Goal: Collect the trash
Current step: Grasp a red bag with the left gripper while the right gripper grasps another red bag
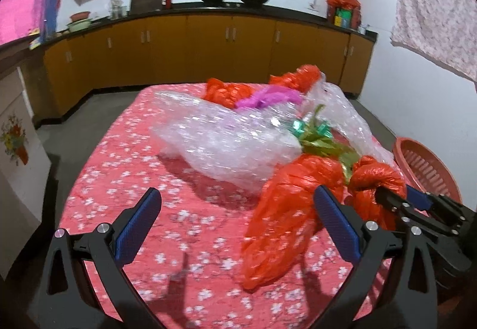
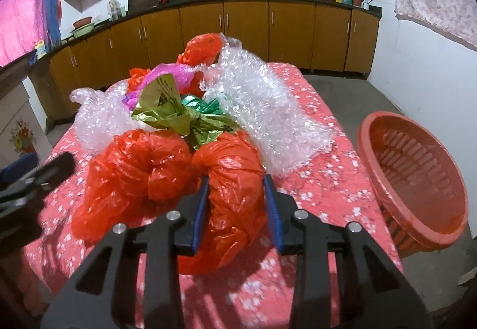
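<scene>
The table [image 2: 328, 132], draped in a pink flowered cloth, carries a loose heap of trash, and the step in hand looks to be lifting the nearest piece of it off and over to the orange basket [image 2: 417, 168] that stands on the floor just beside the table's right edge. Largest in the heap is the bubble wrap [image 2: 262, 102], sprawled across the middle and far side; it lies partly over and against the other pieces, so a slow, straight lift is wise lest it drag along. Nearer lie two crumpled orange plastic bags: the left bag [image 2: 131, 174] rests free on the cloth, while the right bag [image 2: 232, 180] sits between the blue pads of the right claw [image 2: 235, 195], which is clenched on it, both pads pressing into the plastic. The film is thin and slippery, so I would judge the grip should stay firm and deep, not at a loose fold, until the bag is well over the basket's rim. Behind the bags a gold-green foil wrapper [image 2: 167, 114] and a pink wrapper [image 2: 176, 72] touch the heap and may snag. The left claw [image 1: 235, 218] hovers released above the cloth beside the left bag [image 1: 286, 209], gripping nothing, well placed to take that bag next.
</scene>
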Tool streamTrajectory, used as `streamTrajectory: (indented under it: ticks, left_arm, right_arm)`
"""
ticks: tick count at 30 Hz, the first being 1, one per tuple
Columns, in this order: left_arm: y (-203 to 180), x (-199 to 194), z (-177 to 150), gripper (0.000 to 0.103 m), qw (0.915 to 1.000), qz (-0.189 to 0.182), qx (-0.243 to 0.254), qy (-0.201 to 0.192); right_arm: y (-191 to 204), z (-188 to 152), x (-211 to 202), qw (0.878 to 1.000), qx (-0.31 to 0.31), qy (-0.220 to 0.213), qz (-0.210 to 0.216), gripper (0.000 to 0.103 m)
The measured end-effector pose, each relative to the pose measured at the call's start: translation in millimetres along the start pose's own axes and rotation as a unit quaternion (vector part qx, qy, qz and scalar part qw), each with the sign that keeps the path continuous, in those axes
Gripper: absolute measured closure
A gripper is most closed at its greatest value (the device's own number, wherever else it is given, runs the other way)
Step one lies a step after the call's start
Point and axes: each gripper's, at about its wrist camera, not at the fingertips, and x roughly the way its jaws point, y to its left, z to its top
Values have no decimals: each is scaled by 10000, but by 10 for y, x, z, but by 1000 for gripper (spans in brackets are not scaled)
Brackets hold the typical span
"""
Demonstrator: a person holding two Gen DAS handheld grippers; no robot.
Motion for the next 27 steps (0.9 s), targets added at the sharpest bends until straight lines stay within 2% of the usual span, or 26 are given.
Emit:
streamTrajectory:
  ticks: [3,8,11,13,14,16,19,22,27]
  left_arm:
    - [-131,109,-24,4,9997,-103,161,121]
    - [-223,300,-73,17,9984,-267,253,434]
    - [-226,378,-110,32,9971,-419,220,604]
    - [-215,381,-128,48,9961,-539,195,666]
    - [-218,378,-134,52,9959,-562,199,674]
    - [-232,351,-153,69,9954,-642,262,657]
    - [-225,274,-160,85,9949,-755,298,595]
    - [-225,172,-150,91,9946,-845,320,504]
    - [-243,-46,-121,95,9944,-927,423,296]
  right_arm:
    - [-78,-55,-157,10000,28,-79,-9,68]
    - [-172,-122,-359,9998,128,-145,26,68]
    - [-225,-148,-425,9997,147,-174,19,68]
    - [-261,-153,-466,9997,165,-205,-17,68]
    - [-281,-153,-480,9996,187,-219,-31,68]
    - [-316,-151,-497,9994,237,-228,-47,68]
    - [-364,-158,-524,9992,291,-252,-85,68]
    - [-402,-164,-575,9989,321,-303,-128,68]
    - [-471,-163,-683,9983,331,-425,-227,68]
